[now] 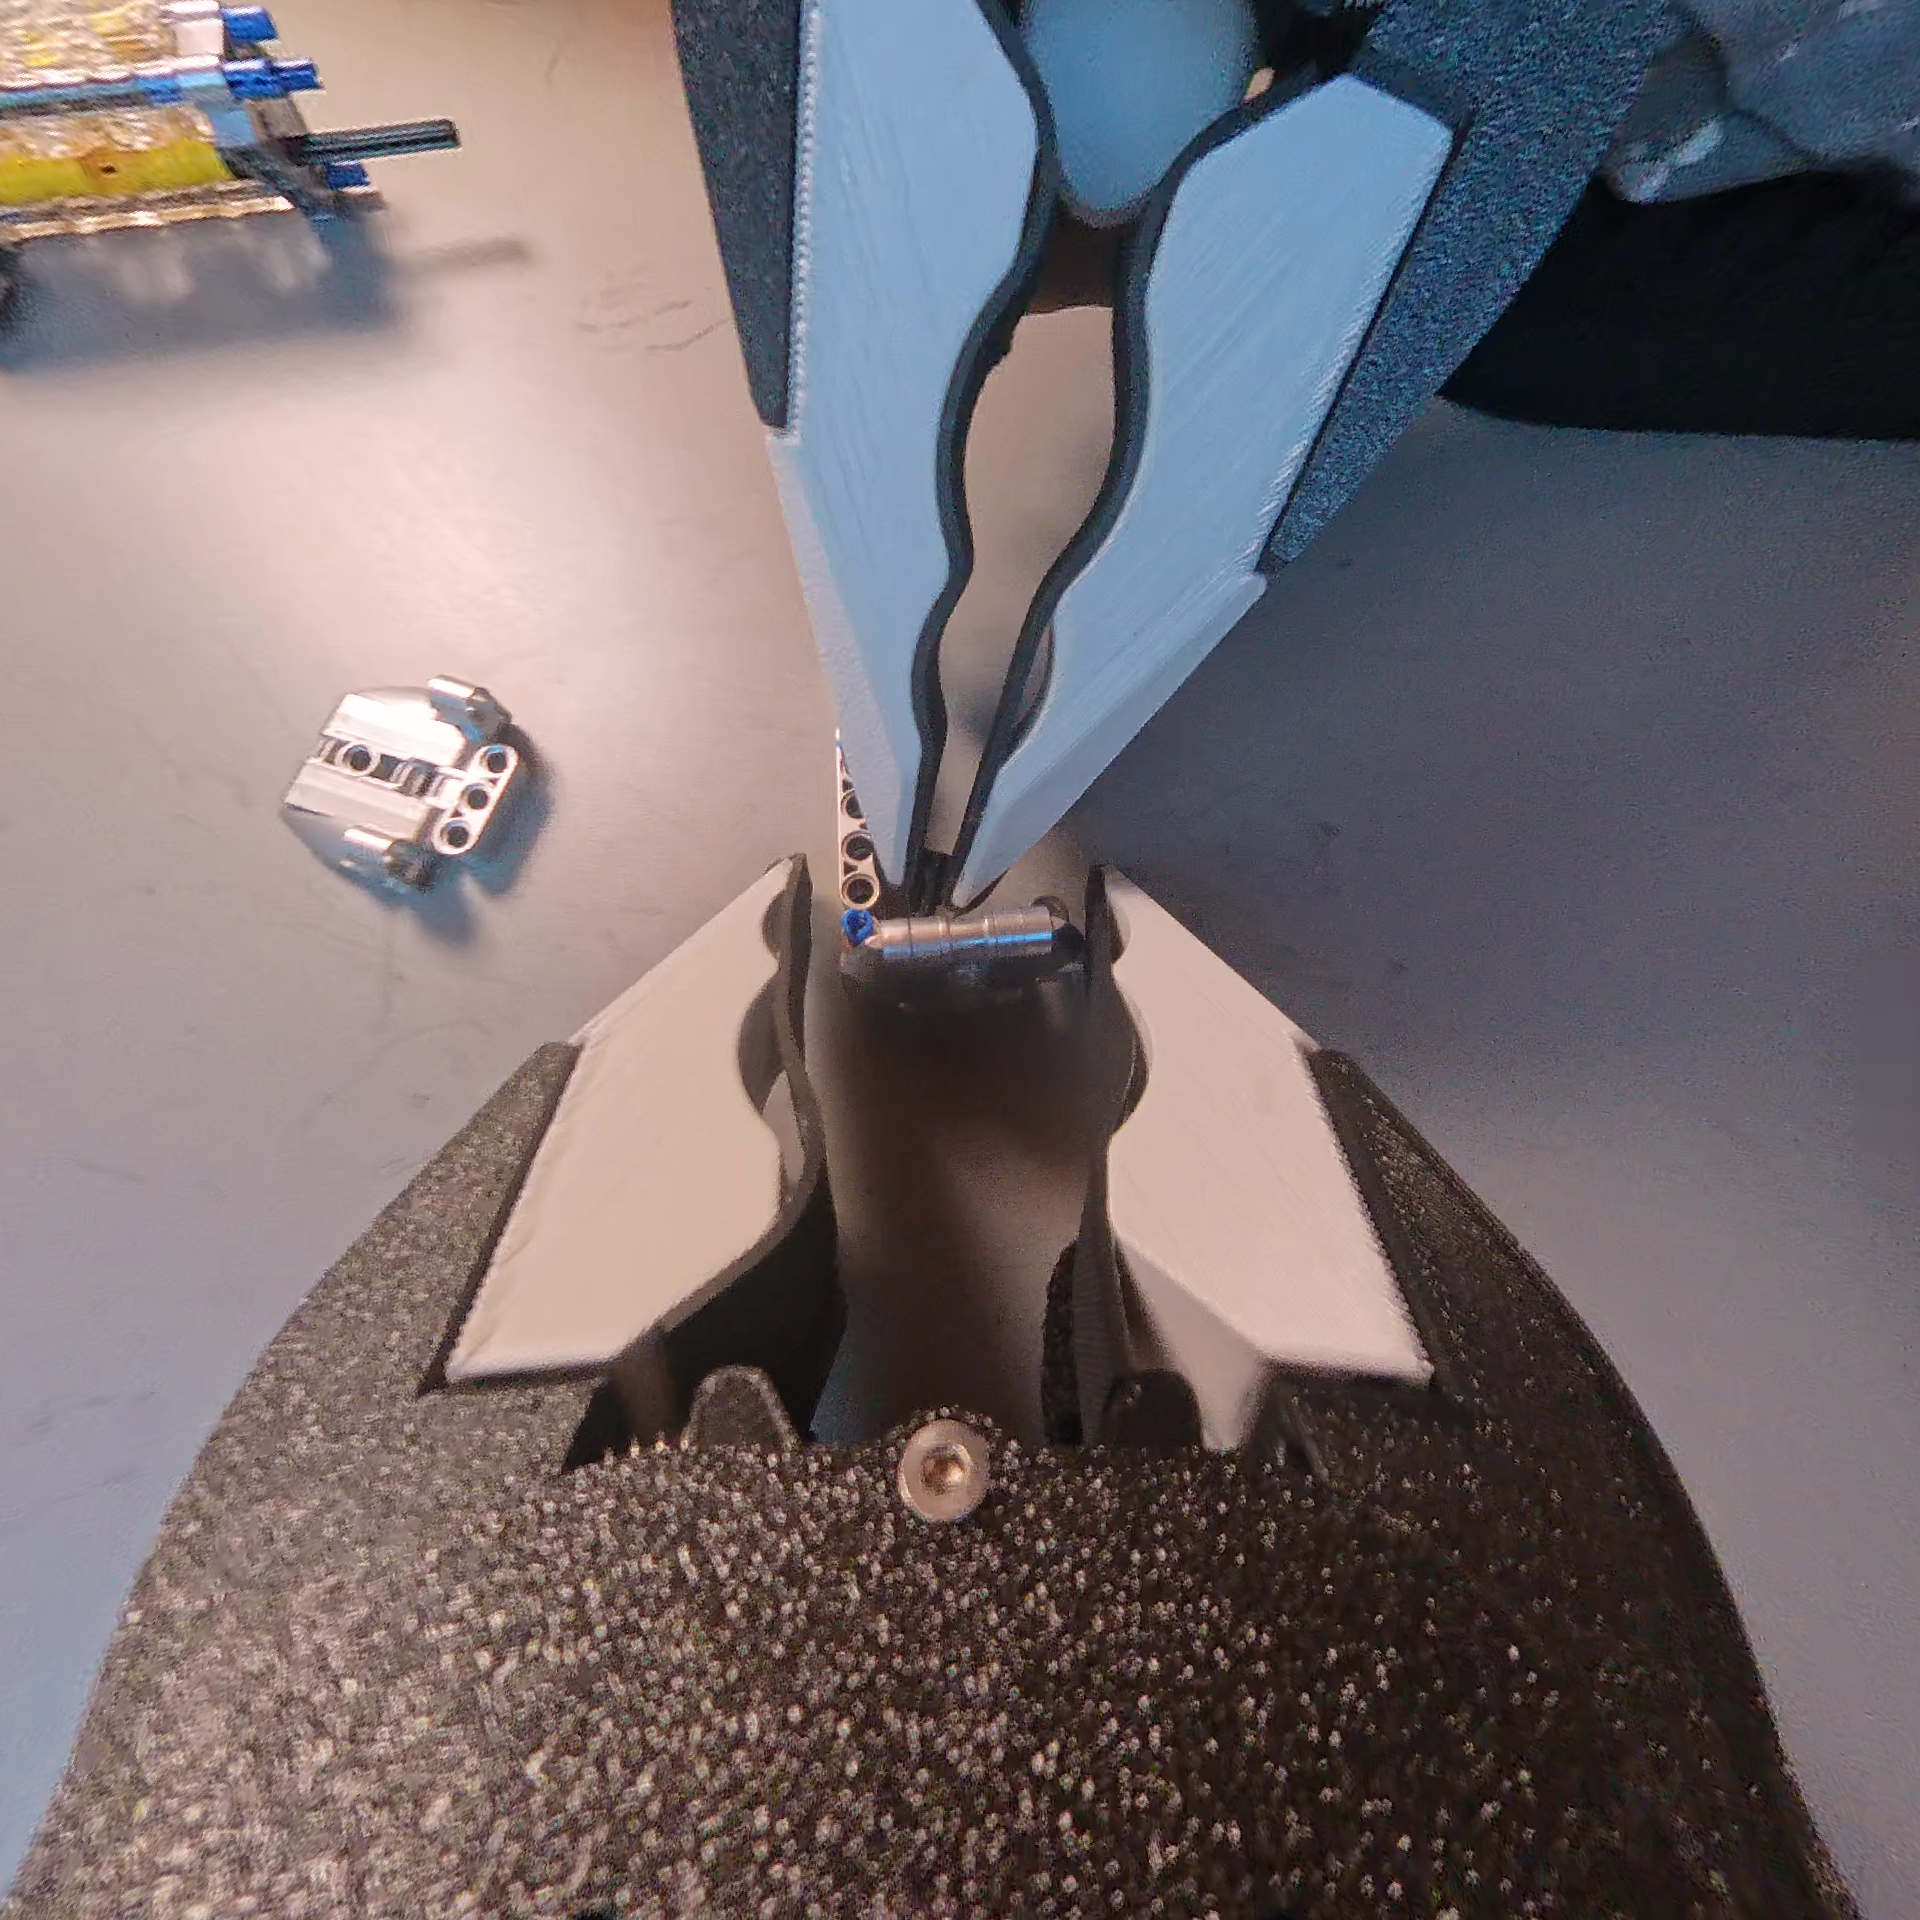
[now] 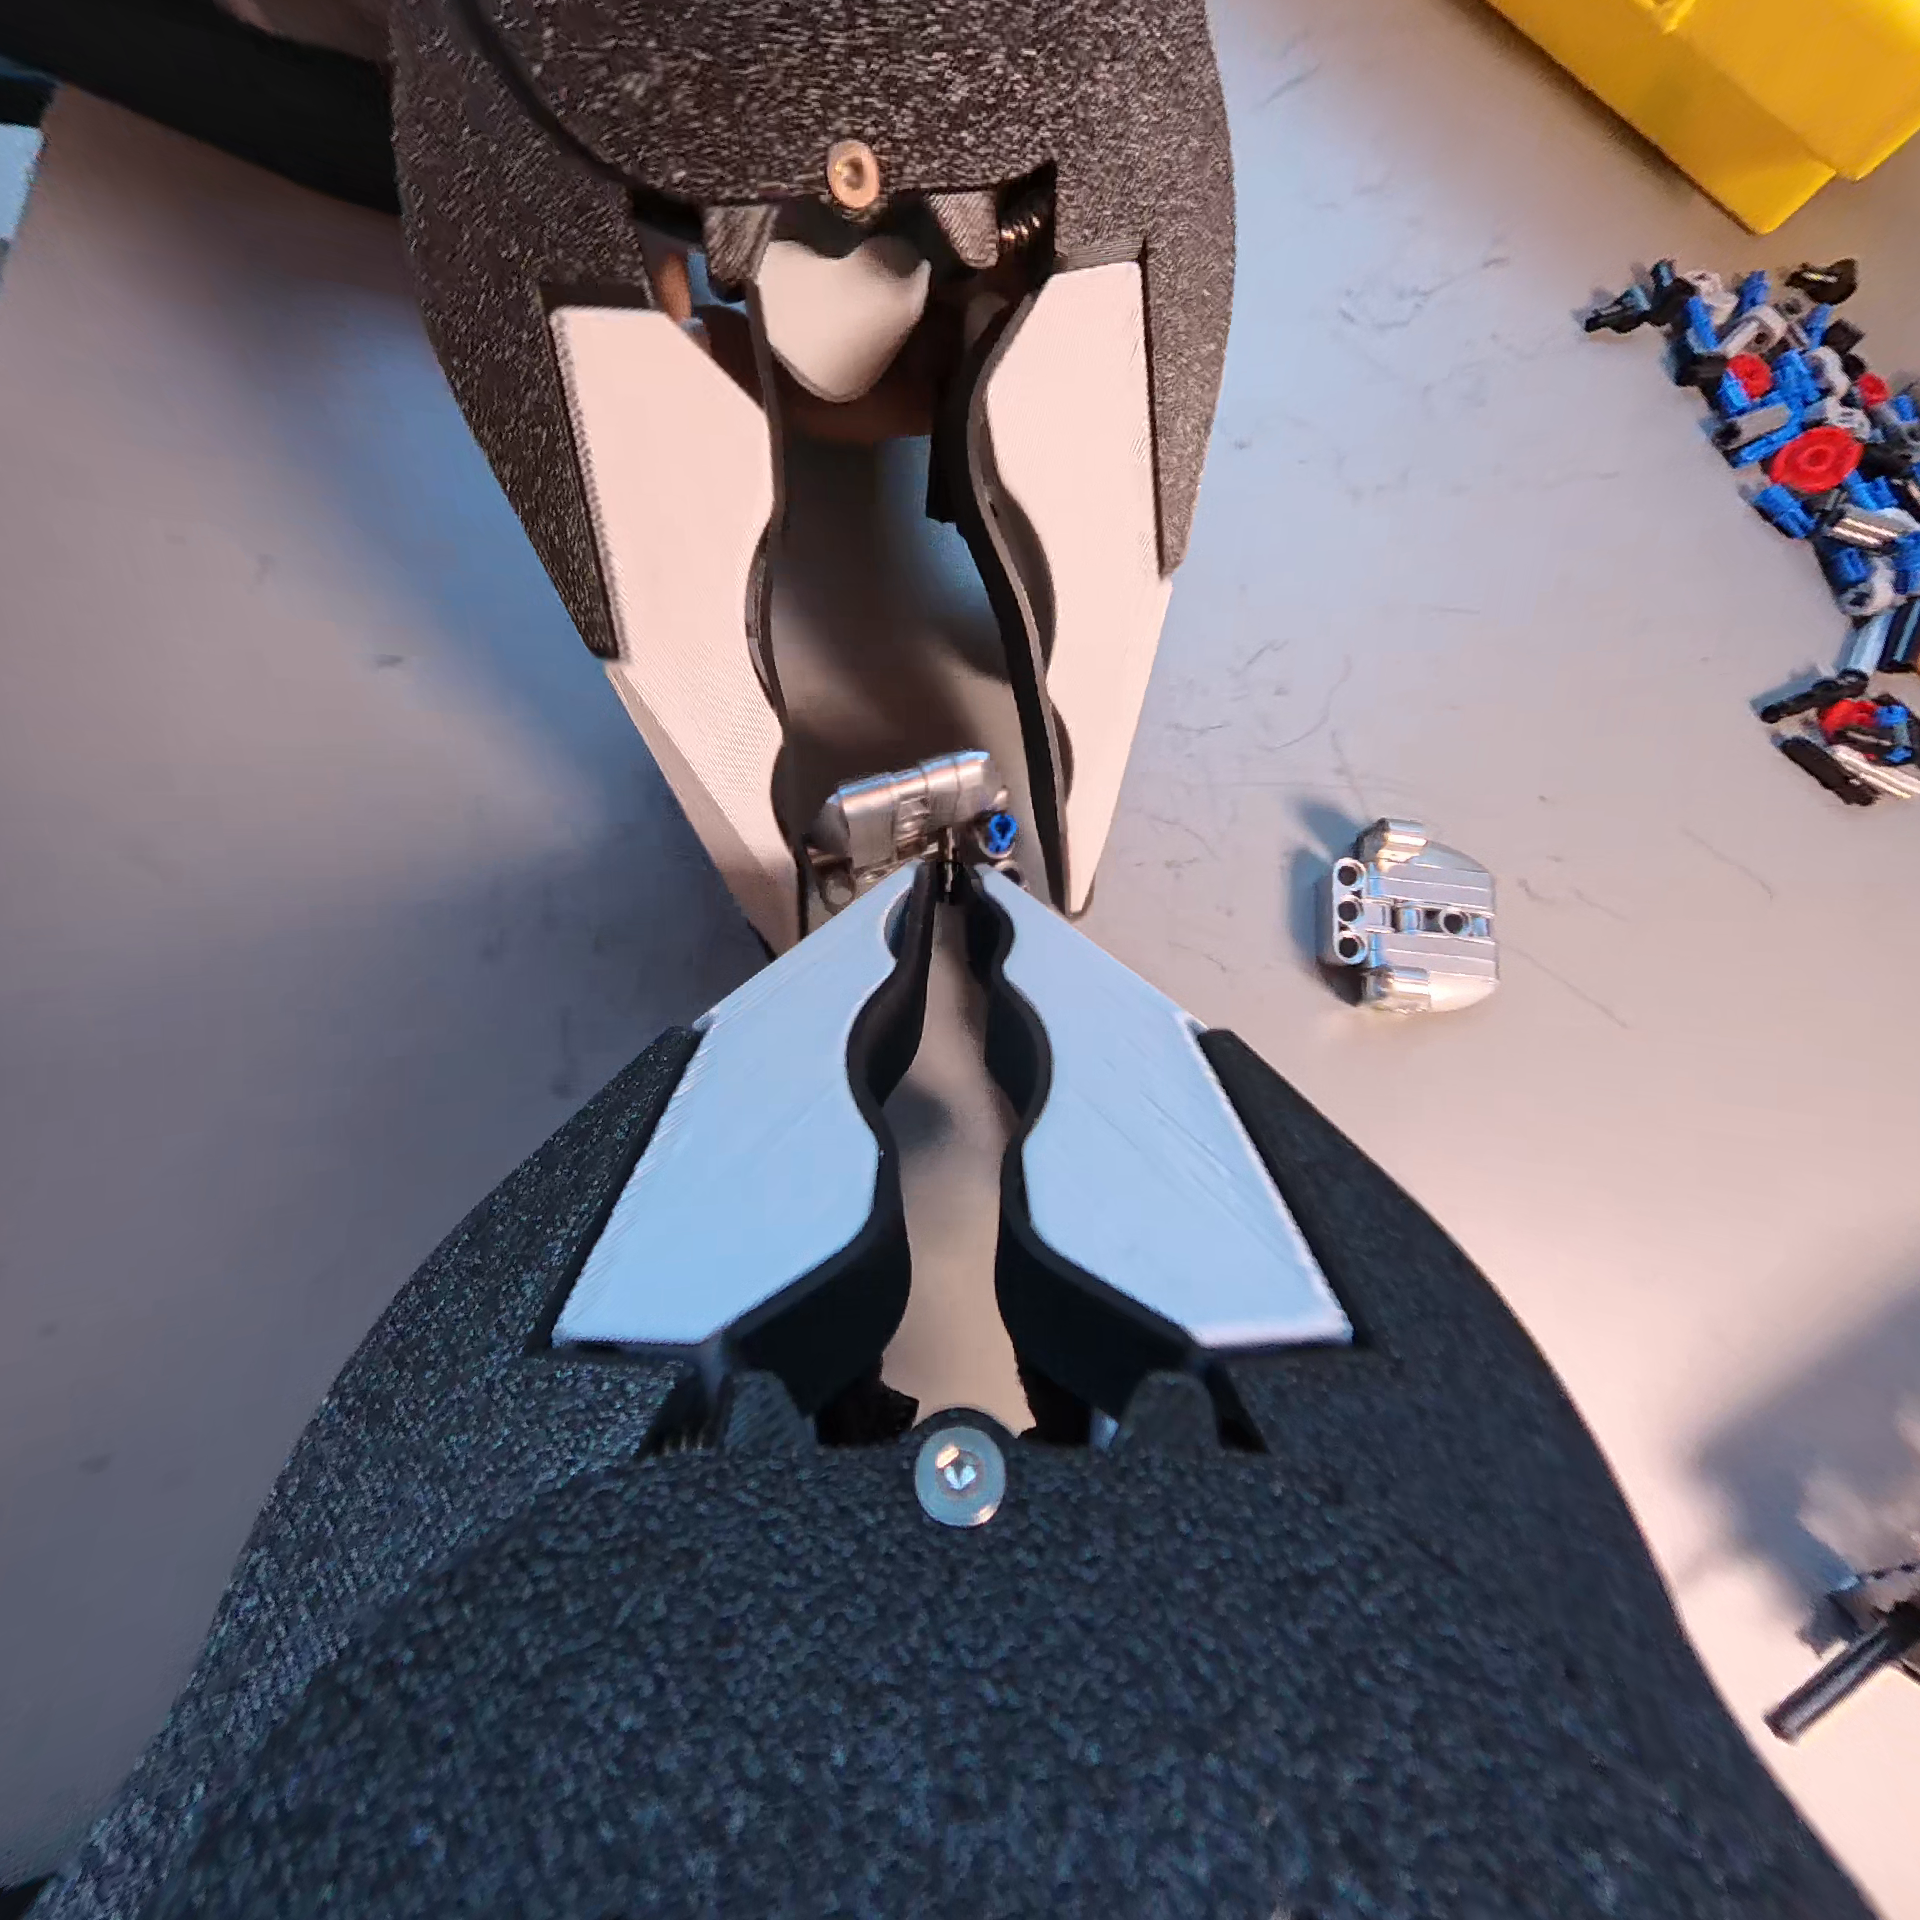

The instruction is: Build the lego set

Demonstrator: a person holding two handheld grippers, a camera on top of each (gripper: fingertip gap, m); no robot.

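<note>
Two grippers tip to tip: left gripper (image 1: 951,914) jaws clamped crosswise on silver brick piece (image 1: 961,928), right gripper (image 2: 951,883) jaws pinching its black pin.

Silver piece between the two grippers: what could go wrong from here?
1. The left gripper holds the silver piece only at its fingertips; a push from the right gripper may twist it loose.
2. The right gripper pinches a small black part at its very tips; it may slip.
3. A dropped piece could land among the loose bricks.
</note>
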